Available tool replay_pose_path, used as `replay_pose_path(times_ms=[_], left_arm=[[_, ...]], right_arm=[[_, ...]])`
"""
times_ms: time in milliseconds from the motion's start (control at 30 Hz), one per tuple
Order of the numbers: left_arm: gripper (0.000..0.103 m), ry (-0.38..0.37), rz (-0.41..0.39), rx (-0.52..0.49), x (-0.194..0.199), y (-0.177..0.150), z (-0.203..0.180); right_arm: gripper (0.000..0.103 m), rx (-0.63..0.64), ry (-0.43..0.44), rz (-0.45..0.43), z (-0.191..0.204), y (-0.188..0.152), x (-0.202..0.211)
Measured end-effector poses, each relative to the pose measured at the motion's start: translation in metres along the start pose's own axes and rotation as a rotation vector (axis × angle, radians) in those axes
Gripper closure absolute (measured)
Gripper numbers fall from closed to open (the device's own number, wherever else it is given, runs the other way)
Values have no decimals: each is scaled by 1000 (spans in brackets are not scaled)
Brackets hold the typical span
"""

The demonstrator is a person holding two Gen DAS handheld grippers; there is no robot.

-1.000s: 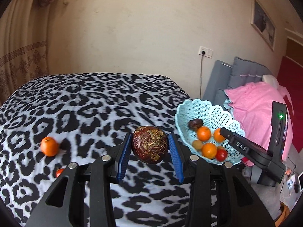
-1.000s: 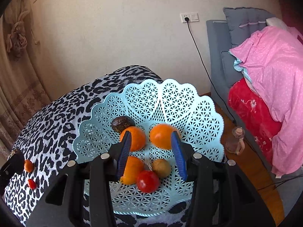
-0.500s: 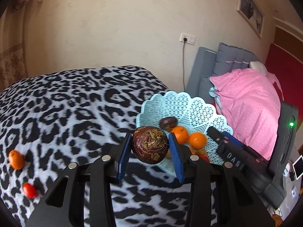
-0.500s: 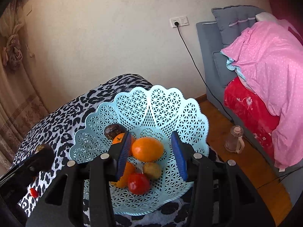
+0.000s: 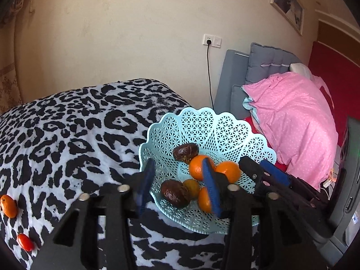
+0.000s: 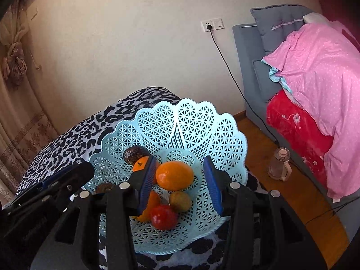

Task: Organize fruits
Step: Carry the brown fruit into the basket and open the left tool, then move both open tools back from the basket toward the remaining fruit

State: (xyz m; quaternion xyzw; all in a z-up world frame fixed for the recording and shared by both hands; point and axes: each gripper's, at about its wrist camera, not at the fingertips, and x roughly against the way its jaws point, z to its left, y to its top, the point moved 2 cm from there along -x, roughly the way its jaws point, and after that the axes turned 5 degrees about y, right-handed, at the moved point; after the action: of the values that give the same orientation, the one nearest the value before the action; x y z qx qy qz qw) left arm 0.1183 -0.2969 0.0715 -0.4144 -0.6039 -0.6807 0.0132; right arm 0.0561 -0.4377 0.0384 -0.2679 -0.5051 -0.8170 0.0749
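A pale blue lattice basket (image 5: 202,126) (image 6: 191,123) stands at the right end of the leopard-print table. It holds two dark brown fruits (image 5: 175,193) (image 5: 185,152), several oranges (image 5: 198,167), a small yellow-green fruit (image 6: 180,201) and a red tomato (image 6: 163,217). My left gripper (image 5: 178,185) is open and empty, just above the basket's near-left side. My right gripper (image 6: 180,182) is open and empty over the basket, with an orange (image 6: 174,175) lying below, between its fingers. An orange (image 5: 8,205) and a small red tomato (image 5: 25,242) lie on the table at far left.
The table's leopard cloth (image 5: 67,135) stretches left of the basket. A grey sofa with a pink blanket (image 5: 292,117) stands to the right. A glass bottle (image 6: 279,167) stands on the wooden floor. A cord hangs from a wall socket (image 5: 208,39).
My left gripper moved right over the basket and opened; the dark brown fruit it held now lies in the basket. My right gripper drew back a little from the basket.
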Motion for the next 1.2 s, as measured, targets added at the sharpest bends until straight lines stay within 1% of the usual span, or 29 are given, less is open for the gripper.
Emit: replay_pose_path(times_ms=[67, 167, 333, 367, 400, 433, 467, 500, 600, 767, 1067, 1200], left_arm=[[37, 19, -19, 1, 3, -1, 2], [30, 33, -22, -3, 4, -4, 4], [25, 42, -25, 3, 9, -7, 7], [22, 45, -29, 4, 11, -7, 8], [20, 49, -36, 5, 14, -8, 9], [20, 53, -40, 4, 15, -9, 10], [20, 60, -42, 1, 17, -10, 11], [20, 63, -42, -1, 18, -11, 12], [20, 71, -31, 3, 20, -15, 16], [20, 76, -17, 56, 25, -22, 28], [20, 127, -13, 80, 39, -30, 44], [20, 140, -15, 97, 47, -35, 53]], right_arm=[[58, 0, 0, -2, 0, 0, 0], [58, 2, -1, -4, 0, 0, 0], [57, 10, -2, -15, 0, 0, 2], [57, 9, -2, -18, -1, 0, 3], [55, 5, -2, -23, -1, 0, 4], [50, 1, -5, -31, -2, 0, 5], [44, -1, -7, -39, -3, 1, 6], [43, -2, -6, -45, -3, 1, 7], [43, -4, -4, -45, -3, 1, 7], [42, -11, 1, -46, -5, 2, 10], [42, -9, -2, -67, -5, 2, 13], [42, 13, 31, -79, 1, 1, 16]])
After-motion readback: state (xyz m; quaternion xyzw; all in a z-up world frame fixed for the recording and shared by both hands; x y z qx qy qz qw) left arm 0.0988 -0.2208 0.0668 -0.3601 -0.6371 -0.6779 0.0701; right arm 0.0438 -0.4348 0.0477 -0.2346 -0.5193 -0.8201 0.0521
